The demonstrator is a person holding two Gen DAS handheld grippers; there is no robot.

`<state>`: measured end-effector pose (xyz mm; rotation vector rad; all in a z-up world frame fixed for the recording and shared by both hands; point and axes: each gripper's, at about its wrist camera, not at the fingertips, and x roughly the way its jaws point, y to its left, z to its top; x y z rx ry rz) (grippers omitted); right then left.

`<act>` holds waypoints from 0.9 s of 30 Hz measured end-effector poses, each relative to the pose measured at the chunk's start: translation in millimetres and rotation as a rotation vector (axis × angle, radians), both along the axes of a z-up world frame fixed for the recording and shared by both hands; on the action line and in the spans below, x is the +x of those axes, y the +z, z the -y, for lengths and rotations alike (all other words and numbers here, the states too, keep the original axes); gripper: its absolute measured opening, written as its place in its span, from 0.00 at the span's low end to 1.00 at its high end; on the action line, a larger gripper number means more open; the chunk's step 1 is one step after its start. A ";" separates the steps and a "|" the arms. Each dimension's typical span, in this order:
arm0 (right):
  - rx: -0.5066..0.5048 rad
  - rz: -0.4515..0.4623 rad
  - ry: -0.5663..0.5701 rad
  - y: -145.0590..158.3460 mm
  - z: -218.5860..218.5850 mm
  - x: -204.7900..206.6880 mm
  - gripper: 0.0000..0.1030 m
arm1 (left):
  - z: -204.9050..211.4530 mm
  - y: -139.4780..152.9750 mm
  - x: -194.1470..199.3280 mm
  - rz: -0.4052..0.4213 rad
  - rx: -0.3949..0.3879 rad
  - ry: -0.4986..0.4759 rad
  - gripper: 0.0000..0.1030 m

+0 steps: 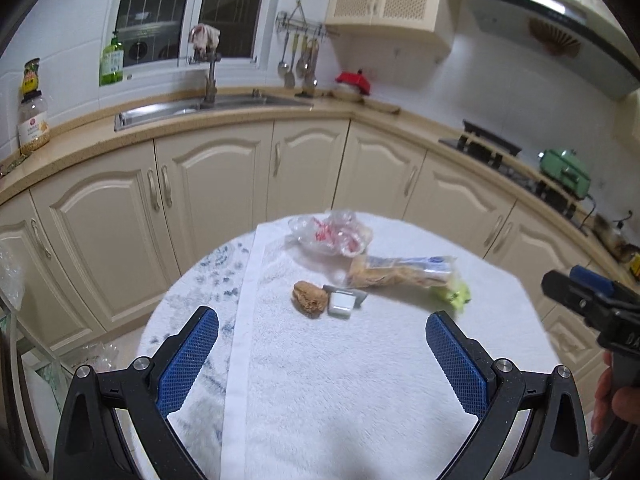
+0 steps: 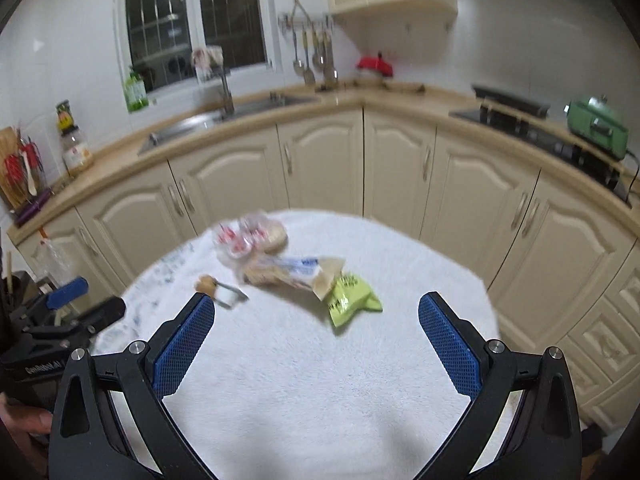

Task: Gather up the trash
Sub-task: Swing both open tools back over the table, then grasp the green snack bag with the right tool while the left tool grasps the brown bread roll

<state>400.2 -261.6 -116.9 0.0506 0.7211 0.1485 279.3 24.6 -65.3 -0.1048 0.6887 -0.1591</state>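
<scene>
Fingers [image 1: 188, 360] spread, wrappers [image 1: 400, 270] ahead on towel [image 1: 340, 380]

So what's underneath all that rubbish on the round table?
A white fluffy towel lies under the clear plastic bag, long snack wrapper and green packet. At its left edge a blue-patterned cloth shows. The tabletop itself is covered.
</scene>
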 end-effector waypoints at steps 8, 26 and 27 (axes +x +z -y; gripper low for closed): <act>-0.018 -0.167 -0.013 -70.1 9.3 63.9 1.00 | 15.7 -38.7 88.8 -0.109 0.052 0.025 0.99; -0.072 -0.289 0.062 -131.7 5.5 137.6 0.67 | 37.9 -97.2 223.7 -0.223 0.082 0.089 0.95; -0.079 -0.283 0.062 -132.3 4.7 137.6 0.64 | 39.9 -99.1 226.8 -0.228 0.082 0.075 0.92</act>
